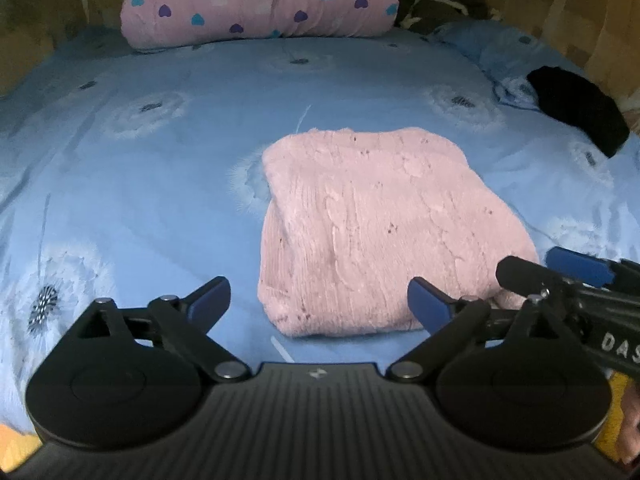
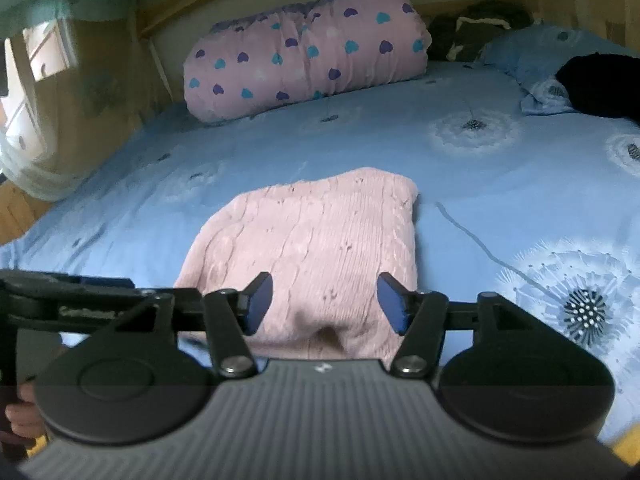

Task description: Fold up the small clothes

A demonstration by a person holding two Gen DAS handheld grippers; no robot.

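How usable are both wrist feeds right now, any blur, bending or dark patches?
Left wrist: pink sweater fairly sharp, bedsheet edges bowed by fisheye, heart-print quilt soft. Right wrist: softer overall, a dark band across the frame's bottom, room beyond the bed smeared.

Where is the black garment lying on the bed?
In both views the black garment lies at the far right on the blue sheet, beyond the pink sweater, right of the heart-print bundle.

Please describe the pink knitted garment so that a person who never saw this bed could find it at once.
Start from the blue bedsheet with white dandelion prints. Near its middle lies the pink knitted garment, folded into a compact block. Unlike the rolled pink quilt at the bed's far end, it is plain, without hearts, and shows ribbed knit texture.
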